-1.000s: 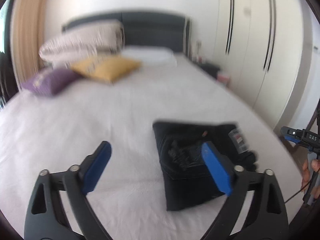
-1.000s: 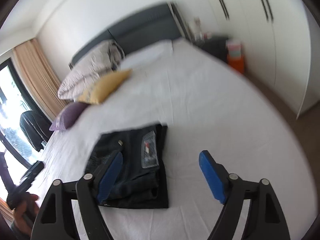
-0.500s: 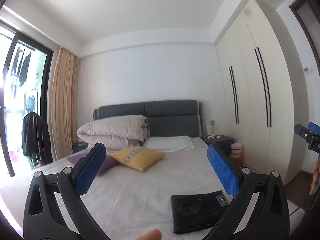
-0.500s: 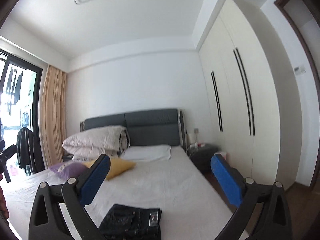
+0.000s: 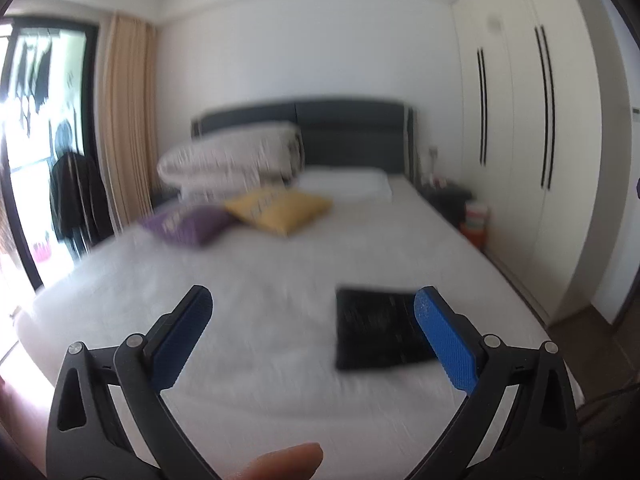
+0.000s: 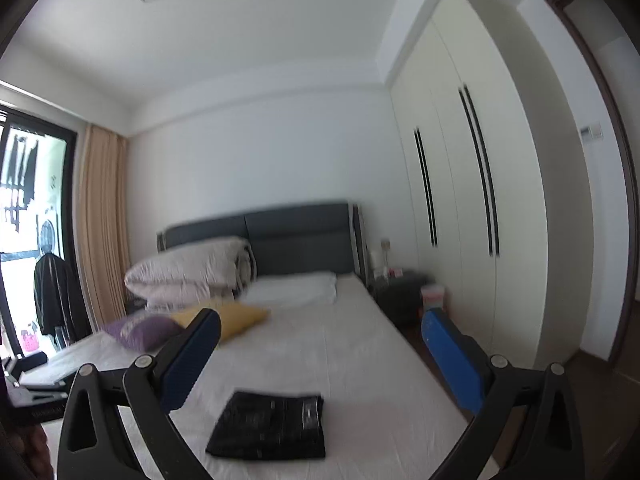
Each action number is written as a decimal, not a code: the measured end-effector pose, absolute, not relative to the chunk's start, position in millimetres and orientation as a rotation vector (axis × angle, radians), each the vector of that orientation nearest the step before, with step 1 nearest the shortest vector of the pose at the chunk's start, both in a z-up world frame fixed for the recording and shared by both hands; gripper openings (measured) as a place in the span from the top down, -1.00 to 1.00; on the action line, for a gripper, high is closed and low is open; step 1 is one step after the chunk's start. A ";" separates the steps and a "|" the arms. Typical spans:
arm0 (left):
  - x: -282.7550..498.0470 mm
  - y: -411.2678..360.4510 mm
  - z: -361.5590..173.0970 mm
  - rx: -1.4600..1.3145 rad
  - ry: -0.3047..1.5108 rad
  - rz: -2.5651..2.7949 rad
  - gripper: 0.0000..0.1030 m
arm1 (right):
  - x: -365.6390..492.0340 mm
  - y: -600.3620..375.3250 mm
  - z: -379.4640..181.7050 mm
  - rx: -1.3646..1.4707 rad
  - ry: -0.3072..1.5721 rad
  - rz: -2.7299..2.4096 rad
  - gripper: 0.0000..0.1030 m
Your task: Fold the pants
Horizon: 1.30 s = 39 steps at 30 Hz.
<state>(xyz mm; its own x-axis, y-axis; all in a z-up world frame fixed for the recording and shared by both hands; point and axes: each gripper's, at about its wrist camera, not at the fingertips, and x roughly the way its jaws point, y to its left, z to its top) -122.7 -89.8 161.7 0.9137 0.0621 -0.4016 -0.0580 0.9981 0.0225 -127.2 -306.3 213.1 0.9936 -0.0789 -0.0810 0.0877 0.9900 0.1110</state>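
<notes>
The dark pants lie folded into a flat rectangle on the white bed, near its foot on the right side. They also show in the right wrist view. My left gripper is open and empty, held back from the bed, well short of the pants. My right gripper is open and empty too, raised above and behind the pants. Neither touches the cloth.
A yellow cushion, a purple cushion, a rolled duvet and a white pillow lie at the head of the bed. White wardrobes run along the right. A window with a curtain is at the left.
Both grippers have pulled back and up from the folded pants, then the left view tilted down again toward the bed. The pants stay folded in place.
</notes>
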 end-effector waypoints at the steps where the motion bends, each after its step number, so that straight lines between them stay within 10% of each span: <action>1: -115.5 -95.1 148.3 0.006 0.471 0.049 -1.00 | -117.2 -304.9 204.6 0.119 0.143 -0.086 -1.00; 11: -95.7 -117.0 82.4 0.005 0.682 0.039 -1.00 | -81.9 -276.1 132.0 0.110 0.465 -0.066 -1.00; 39: -66.4 -101.9 51.7 -0.015 0.758 0.043 -1.00 | -69.3 -246.4 101.9 0.076 0.637 -0.018 -1.00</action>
